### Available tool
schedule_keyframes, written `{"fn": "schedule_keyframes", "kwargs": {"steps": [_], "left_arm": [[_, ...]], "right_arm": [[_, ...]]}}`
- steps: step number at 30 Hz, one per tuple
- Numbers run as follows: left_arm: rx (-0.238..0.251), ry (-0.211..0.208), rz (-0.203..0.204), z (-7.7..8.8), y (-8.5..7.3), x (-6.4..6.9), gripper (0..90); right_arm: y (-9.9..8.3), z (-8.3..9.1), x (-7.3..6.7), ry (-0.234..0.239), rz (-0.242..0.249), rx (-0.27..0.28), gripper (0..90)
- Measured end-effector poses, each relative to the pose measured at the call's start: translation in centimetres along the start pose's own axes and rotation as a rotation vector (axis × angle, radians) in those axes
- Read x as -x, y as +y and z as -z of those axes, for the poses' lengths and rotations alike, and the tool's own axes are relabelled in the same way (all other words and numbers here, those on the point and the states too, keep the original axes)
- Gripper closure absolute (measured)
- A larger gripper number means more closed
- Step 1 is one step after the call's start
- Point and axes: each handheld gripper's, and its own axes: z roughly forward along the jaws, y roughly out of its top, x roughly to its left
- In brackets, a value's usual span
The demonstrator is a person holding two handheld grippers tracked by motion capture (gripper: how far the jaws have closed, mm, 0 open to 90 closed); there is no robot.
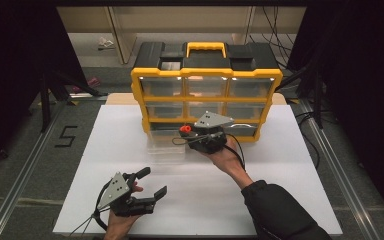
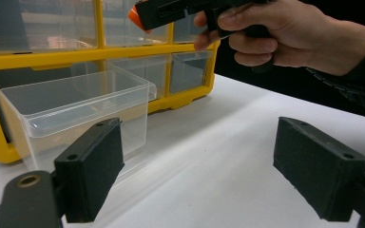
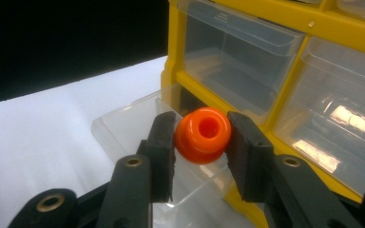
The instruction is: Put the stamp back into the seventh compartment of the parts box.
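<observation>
— Where is the orange knob (image 3: pixel 203 135) right now?

— Clamped between the pads of the right gripper (image 3: pixel 202 142), held in the air above the clear drawer (image 3: pixel 138 124) that is pulled out of the bottom row of the yellow organizer (image 1: pixel 206 75). The organizer stands at the far edge of the white desk (image 1: pixel 290 165), and the drawer juts toward the person from its lower left corner.

— And the other claw?

— The left gripper (image 1: pixel 152 184) hovers near the desk's near edge, well apart from the drawer, its jaws wide and nothing between them.

— How do you think the knob will handle?

— It looks like hard, glossy plastic: light, stiff, rounded, with a hole in its face. My guess is that it is slippery on the curved flanks, so a squeeze off centre could squirt it out. The present hold, with the pads on opposite sides of its widest part, seems the sound one.

— Fragile?

— Probably not, though it would likely bounce or roll across the desk if dropped. The drawer's thin clear walls (image 2: pixel 81 102) seem the more delicate thing, so a low release inside them would be wise.

— Can you tell if the drawer holds anything?

— From the left gripper view it looks empty, though the clear plastic makes that hard to tell.
</observation>
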Motion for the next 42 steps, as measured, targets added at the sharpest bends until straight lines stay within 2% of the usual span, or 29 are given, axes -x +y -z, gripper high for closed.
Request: {"fn": "schedule_keyframes", "kwargs": {"steps": [34,42], "left_arm": [[-0.001,-0.002,0.001,0.0,0.0,0.0,16.6],[-0.001,-0.002,0.001,0.0,0.0,0.0,16.5]], "right_arm": [[0.8,-3.0,-0.8,0.018,-0.002,-0.044,64.6],[0.5,-3.6,-0.7,0.025,-0.019,-0.059,64.5]]}}
